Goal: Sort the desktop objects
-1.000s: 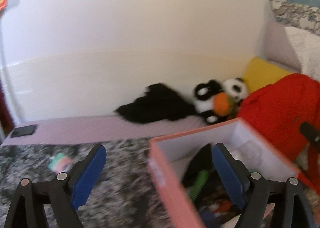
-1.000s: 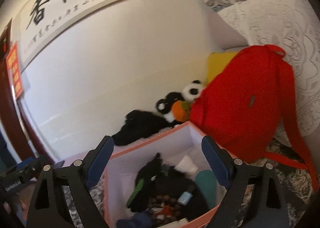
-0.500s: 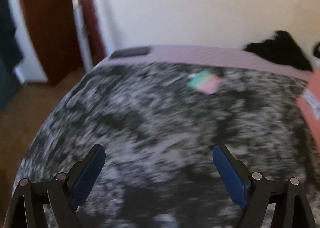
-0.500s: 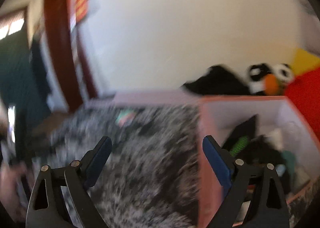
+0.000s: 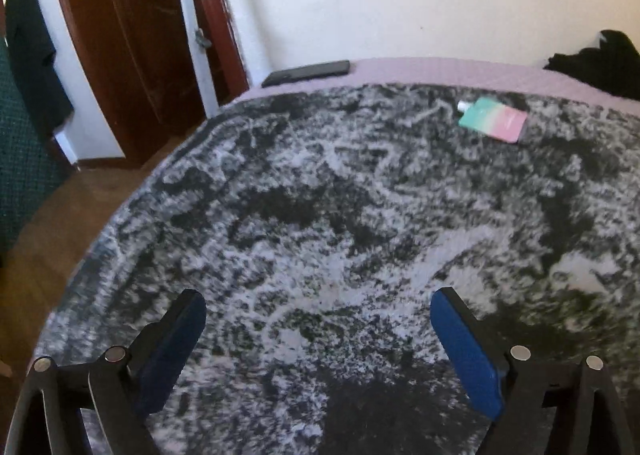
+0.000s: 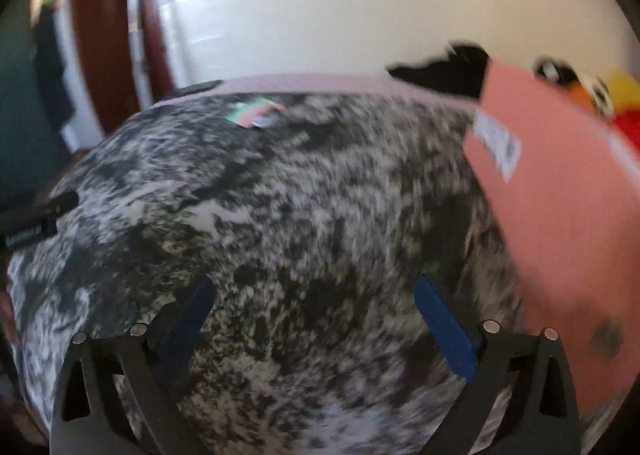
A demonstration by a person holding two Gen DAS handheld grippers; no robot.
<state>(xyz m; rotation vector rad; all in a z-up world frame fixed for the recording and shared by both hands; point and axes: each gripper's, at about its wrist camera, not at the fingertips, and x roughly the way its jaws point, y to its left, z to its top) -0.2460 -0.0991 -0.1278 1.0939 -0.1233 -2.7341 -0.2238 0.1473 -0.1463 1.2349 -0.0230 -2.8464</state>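
Note:
A small teal-and-pink pouch (image 5: 493,119) with a white cap lies on the black-and-white mottled blanket (image 5: 320,207), far ahead and right of my left gripper (image 5: 318,313), which is open and empty. In the right wrist view the same pouch (image 6: 254,113) shows blurred at the far side. My right gripper (image 6: 314,295) hangs over the blanket (image 6: 280,195) with its jaws opening wide and nothing between them. The pink storage box (image 6: 560,215) stands just to its right; only its outer wall shows.
A black phone (image 5: 308,72) lies on the lilac sheet at the far edge. A black cloth (image 5: 600,63) and a panda toy (image 6: 576,83) sit by the wall. The blanket drops to a wooden floor (image 5: 52,239) on the left, beside a brown door (image 5: 120,35).
Both views have swung left and downward, from the box's inside and the red bag to the blanket. The box has left the left wrist view. The right jaws have spread slightly.

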